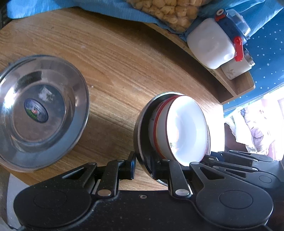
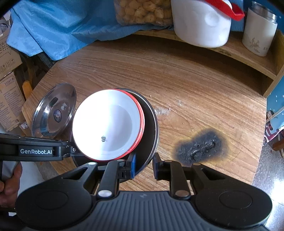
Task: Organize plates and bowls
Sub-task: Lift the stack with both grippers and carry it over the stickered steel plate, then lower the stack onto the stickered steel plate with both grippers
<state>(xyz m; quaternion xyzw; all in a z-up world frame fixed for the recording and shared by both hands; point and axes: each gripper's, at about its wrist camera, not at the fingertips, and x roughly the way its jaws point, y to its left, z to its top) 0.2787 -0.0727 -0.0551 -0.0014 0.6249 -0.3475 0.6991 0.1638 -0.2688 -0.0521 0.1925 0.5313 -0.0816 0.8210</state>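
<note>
A white bowl with a red rim (image 2: pixel 108 124) sits in a steel plate (image 2: pixel 150 122) on the round wooden table (image 2: pixel 195 85). Both grippers straddle this plate's rim. My left gripper (image 1: pixel 142 166) has the near rim between its jaws, with a small gap. My right gripper (image 2: pixel 143 166) has the plate's right rim between its jaws, jaws apart. The bowl (image 1: pixel 184 129) and plate (image 1: pixel 140 128) also show in the left wrist view. A second steel plate (image 1: pixel 39 112) lies empty on the table to the left, also in the right wrist view (image 2: pixel 55 110).
A raised wooden shelf at the table's back holds a white jug with a red handle (image 2: pixel 200 23), a white canister (image 2: pixel 259 30) and a bag of snacks (image 2: pixel 142 10). Blue cloth (image 2: pixel 53 26) hangs at the back left. A burnt black patch (image 2: pixel 200 145) marks the table.
</note>
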